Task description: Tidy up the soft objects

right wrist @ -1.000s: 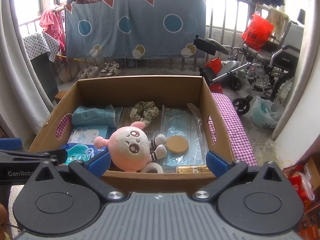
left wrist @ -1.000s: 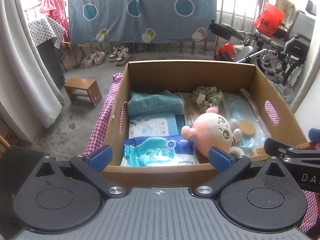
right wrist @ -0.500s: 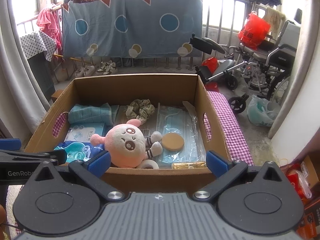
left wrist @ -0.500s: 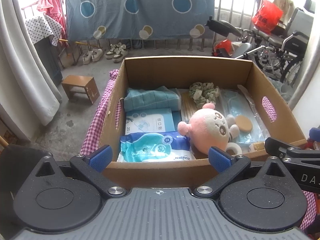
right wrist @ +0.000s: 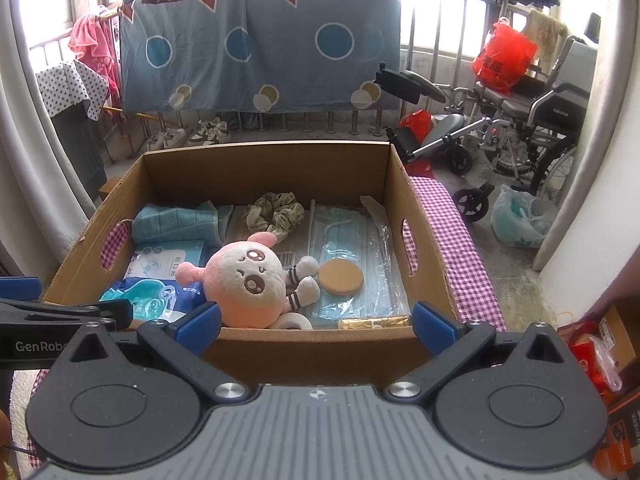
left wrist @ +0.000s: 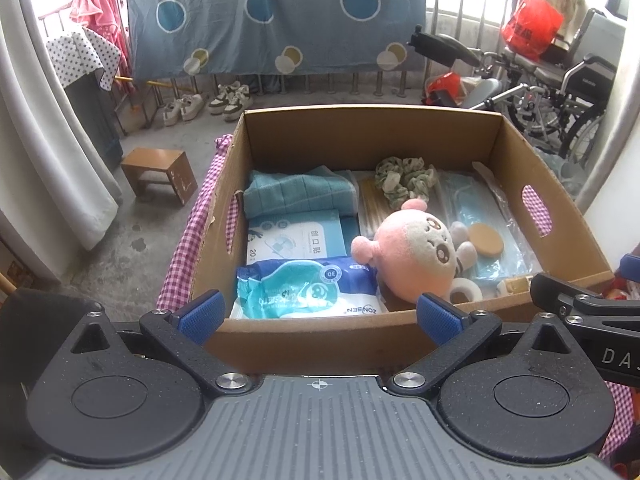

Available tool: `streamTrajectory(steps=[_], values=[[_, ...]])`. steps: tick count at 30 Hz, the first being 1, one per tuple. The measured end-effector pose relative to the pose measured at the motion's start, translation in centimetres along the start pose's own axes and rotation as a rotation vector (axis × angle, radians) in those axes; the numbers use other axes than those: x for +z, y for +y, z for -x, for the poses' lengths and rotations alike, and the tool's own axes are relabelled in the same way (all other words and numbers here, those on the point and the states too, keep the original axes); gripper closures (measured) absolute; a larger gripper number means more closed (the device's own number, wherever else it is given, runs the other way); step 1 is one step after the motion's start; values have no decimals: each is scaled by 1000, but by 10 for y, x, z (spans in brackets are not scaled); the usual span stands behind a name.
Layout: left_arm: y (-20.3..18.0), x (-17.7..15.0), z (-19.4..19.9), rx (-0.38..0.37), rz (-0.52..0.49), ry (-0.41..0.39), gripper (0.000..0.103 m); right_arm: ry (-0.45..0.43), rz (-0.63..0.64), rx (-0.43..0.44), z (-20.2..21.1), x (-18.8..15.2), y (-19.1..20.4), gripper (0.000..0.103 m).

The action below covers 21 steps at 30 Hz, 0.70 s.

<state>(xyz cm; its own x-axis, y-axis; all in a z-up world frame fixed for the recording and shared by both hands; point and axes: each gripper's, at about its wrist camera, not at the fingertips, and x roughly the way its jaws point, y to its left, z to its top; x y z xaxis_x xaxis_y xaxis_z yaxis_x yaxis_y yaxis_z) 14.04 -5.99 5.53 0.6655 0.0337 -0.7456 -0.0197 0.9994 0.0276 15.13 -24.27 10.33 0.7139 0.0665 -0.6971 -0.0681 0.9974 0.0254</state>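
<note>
A cardboard box (left wrist: 368, 132) (right wrist: 264, 160) holds the soft things. A pink plush toy (left wrist: 412, 258) (right wrist: 248, 280) lies near its front middle. Left of it are a blue wet-wipe pack (left wrist: 308, 290) (right wrist: 160, 294), a plaster packet (left wrist: 296, 236) and a folded teal cloth (left wrist: 296, 194) (right wrist: 176, 222). A green scrunchie (left wrist: 404, 178) (right wrist: 274, 214) lies at the back, bagged face masks (left wrist: 476, 212) (right wrist: 352, 248) and a tan round puff (left wrist: 485, 239) (right wrist: 341, 276) to the right. My left gripper (left wrist: 318, 314) and right gripper (right wrist: 316, 322) hover open and empty before the box's near wall.
The box rests on a pink checked cloth (right wrist: 460, 240). Behind are a small wooden stool (left wrist: 160, 174), shoes (left wrist: 208, 102), a hanging blue sheet (right wrist: 256, 44) and wheelchairs (right wrist: 520, 120). Red packets (right wrist: 592, 360) lie at the right.
Both cameras have risen and pulled back slightly, so more of the box interior shows. The items in the box have not moved and both grippers stay open.
</note>
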Motion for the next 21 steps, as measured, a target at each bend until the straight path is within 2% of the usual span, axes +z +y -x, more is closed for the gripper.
streamTrajectory(steps=[21], values=[[1,-3,-4,0,-1,22,1,8,3,-13,-2,-5,2,0]])
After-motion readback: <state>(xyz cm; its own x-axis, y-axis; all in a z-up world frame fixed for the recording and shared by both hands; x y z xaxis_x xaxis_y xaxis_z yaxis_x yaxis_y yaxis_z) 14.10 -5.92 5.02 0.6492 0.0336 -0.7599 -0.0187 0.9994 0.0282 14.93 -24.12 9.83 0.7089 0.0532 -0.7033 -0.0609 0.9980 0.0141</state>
